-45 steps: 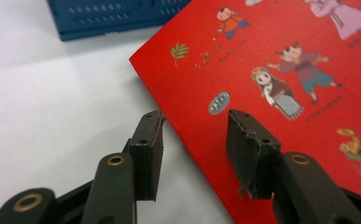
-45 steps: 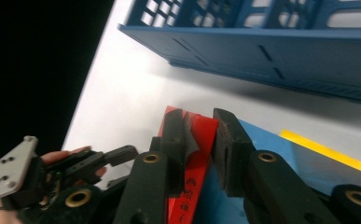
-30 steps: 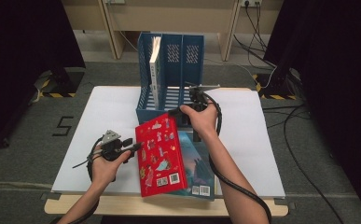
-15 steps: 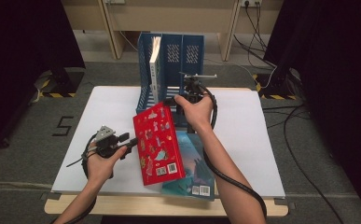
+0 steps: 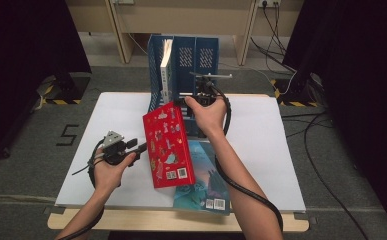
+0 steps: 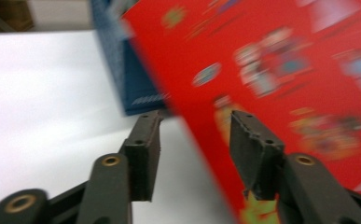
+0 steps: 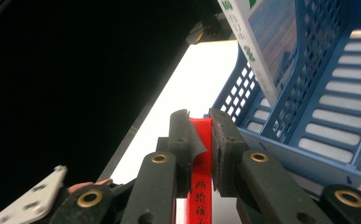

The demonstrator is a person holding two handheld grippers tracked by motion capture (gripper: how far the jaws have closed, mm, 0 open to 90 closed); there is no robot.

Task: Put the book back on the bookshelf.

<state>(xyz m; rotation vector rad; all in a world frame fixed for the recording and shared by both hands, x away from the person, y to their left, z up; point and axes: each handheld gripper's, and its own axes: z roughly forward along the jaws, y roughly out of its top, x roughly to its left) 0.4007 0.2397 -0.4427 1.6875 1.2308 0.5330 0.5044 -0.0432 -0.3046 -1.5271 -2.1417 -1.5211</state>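
A red picture book [image 5: 167, 145] hangs tilted above the table, its lower end over a teal book [image 5: 203, 176] that lies flat. My right gripper [image 5: 182, 104] is shut on the red book's top end. In the right gripper view its jaws [image 7: 199, 116] pinch the red spine [image 7: 200, 154]. My left gripper [image 5: 142, 147] waits at the book's left edge. In the left gripper view the jaws [image 6: 194, 122] have just been closing but stand apart, the red cover's [image 6: 285, 70] edge in line with the gap, pads not pressing it.
A blue file rack [image 5: 193, 62] stands at the back of the white table [image 5: 116, 115], just behind the red book. A white book [image 5: 166, 70] stands upright in its left slot. Black cables trail from both grippers.
The right gripper has lifted the red book higher and tipped it more upright, nearer the rack. The left gripper has stayed by the book's left edge.
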